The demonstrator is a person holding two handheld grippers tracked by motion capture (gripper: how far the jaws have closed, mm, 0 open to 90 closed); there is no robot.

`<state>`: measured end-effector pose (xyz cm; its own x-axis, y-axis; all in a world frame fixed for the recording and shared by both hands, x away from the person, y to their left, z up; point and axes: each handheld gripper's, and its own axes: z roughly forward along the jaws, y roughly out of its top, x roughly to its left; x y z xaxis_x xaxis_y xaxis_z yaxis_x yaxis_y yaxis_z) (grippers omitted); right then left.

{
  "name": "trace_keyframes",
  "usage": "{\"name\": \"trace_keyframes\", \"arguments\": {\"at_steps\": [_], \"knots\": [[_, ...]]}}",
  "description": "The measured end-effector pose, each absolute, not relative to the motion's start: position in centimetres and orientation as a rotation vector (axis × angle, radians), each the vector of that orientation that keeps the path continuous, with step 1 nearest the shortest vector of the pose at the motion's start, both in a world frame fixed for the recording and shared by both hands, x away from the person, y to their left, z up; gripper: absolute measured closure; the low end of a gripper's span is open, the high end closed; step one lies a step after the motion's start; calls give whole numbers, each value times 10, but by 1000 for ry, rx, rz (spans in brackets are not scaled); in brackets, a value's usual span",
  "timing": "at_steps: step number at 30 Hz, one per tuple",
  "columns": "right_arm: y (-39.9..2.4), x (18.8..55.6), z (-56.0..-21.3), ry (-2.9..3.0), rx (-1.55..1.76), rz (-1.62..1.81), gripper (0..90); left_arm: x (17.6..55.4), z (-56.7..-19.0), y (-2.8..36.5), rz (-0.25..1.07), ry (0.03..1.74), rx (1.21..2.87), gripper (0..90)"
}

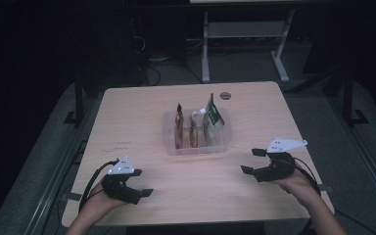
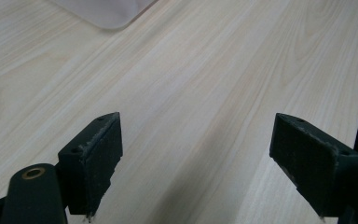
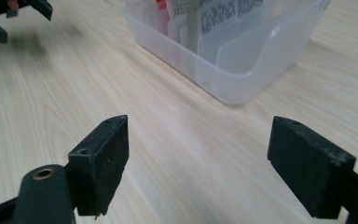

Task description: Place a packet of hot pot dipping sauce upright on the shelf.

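Clear plastic divided bin (image 1: 197, 142) is sitting mid-table on the pale wood-grain tabletop (image 1: 142, 112), w/ three upright snack pouches in its slots: a red one (image 1: 179, 128), a brownish one (image 1: 194, 128) and a green-and-white one (image 1: 212, 116). Room around is lying dark; grey floor, white desk legs (image 1: 205, 49) and cables at the back, small dark round grommet (image 1: 225, 95) near the far edge. Left gripper (image 1: 139, 183) is hovering near the front left edge, jaws wide, nothing btwn them; its own view is catching just a bin corner (image 2: 107, 14). Right gripper (image 1: 252, 160) is sitting front right, jaws also wide and empty; the right gripper view is showing the bin's frosted wall (image 3: 242, 70), inner dividers and printed pouch labels up close.
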<state>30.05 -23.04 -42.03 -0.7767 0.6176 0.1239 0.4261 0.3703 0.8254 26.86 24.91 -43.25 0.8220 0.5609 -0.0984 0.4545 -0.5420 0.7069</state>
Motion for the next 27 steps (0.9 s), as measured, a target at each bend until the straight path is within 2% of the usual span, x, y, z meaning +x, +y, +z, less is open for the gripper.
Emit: {"name": "trace_keyframes", "arguments": {"at_steps": [12,27], "knots": [[-238,303,-438,2463,936,1255,170,269,-447,246,194,687,2344,169],[-234,301,-438,2466,897,1254,156,268,-448,243,181,665,2334,169]]}}
